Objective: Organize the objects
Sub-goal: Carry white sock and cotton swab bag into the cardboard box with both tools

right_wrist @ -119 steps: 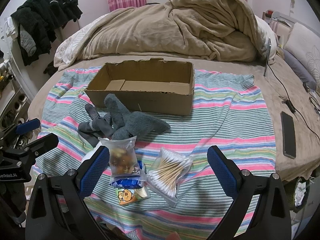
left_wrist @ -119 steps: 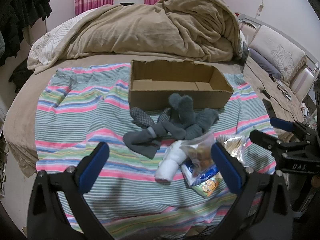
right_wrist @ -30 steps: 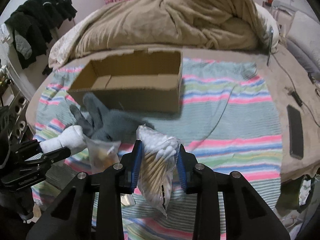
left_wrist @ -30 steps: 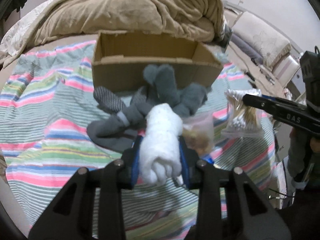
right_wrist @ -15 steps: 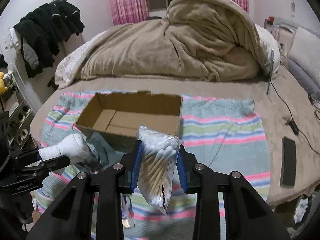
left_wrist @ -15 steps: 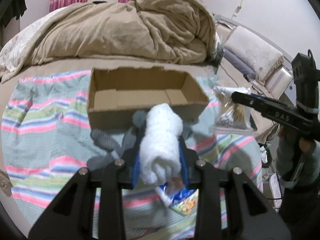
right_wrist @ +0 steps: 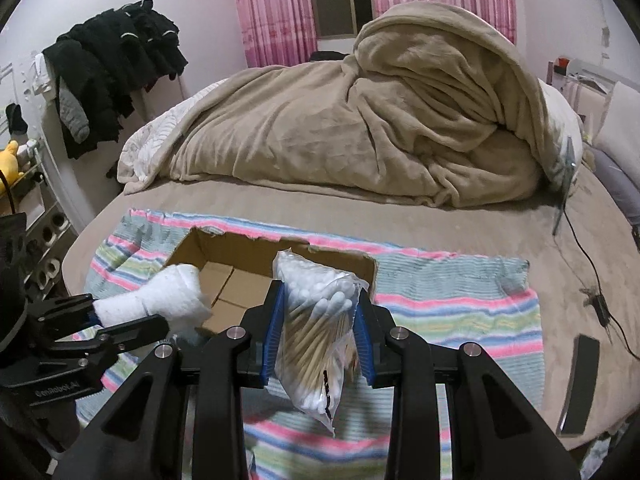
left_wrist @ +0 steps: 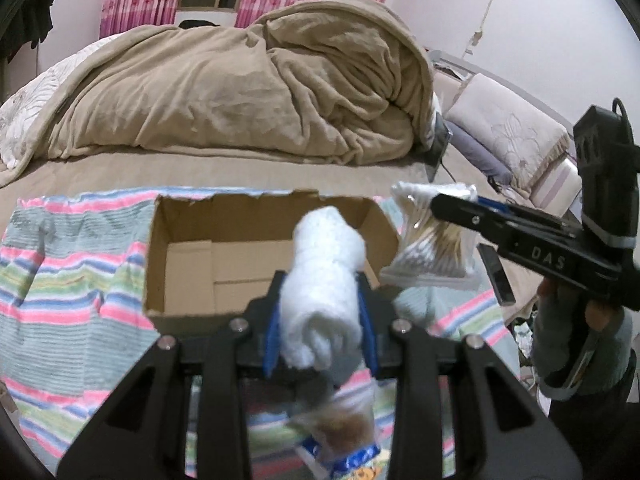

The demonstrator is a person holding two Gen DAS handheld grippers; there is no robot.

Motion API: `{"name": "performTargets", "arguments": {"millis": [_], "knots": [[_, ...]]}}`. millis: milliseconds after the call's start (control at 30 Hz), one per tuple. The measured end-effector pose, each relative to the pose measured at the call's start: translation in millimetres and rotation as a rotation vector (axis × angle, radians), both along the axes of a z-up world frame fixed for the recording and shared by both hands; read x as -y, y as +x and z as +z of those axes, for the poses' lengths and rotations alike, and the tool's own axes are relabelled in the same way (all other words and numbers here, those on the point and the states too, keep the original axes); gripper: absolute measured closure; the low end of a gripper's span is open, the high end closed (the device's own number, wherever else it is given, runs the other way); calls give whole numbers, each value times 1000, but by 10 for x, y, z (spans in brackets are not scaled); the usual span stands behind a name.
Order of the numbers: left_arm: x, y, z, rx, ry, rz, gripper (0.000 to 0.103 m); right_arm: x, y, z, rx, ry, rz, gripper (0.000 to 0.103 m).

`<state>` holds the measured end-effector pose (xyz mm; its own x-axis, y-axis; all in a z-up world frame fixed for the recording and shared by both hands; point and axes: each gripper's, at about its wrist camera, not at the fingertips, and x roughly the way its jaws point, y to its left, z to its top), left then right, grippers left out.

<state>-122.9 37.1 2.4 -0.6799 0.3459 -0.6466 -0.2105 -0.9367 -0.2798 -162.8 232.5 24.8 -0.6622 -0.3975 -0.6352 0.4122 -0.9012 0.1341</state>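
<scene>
An open cardboard box (left_wrist: 188, 236) (right_wrist: 360, 270) lies on a striped cloth (left_wrist: 72, 264) (right_wrist: 460, 304) on the bed. My left gripper (left_wrist: 320, 308) (right_wrist: 132, 316) is shut on a rolled white sock (left_wrist: 324, 280) (right_wrist: 172, 294), held above the box's near wall. My right gripper (right_wrist: 318, 320) (left_wrist: 456, 210) is shut on a clear bag of cotton swabs (right_wrist: 316, 328) (left_wrist: 432, 240), held above the box's right end. A clear snack bag (left_wrist: 340, 428) lies on the cloth below the left gripper.
A heaped tan blanket (left_wrist: 248, 92) (right_wrist: 380, 124) fills the bed behind the box. A black phone (right_wrist: 578, 384) and a charger cable (right_wrist: 592, 276) lie at the right. Pillows (left_wrist: 508, 136) lie at the far right. Dark clothes (right_wrist: 116, 60) hang at the left.
Both grippers have lifted and moved forward toward the box, each still holding its object. The grey socks have dropped out of view beneath the left gripper.
</scene>
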Motion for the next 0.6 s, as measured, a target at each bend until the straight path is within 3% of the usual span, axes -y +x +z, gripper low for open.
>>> {"name": "performTargets", "arguments": {"millis": [267, 600], "knots": [[-115, -396, -182, 0, 22, 14, 70, 81, -311, -201, 43, -18, 14, 69], [-369, -806, -622, 111, -2, 5, 70, 187, -599, -623, 138, -29, 50, 70]]}}
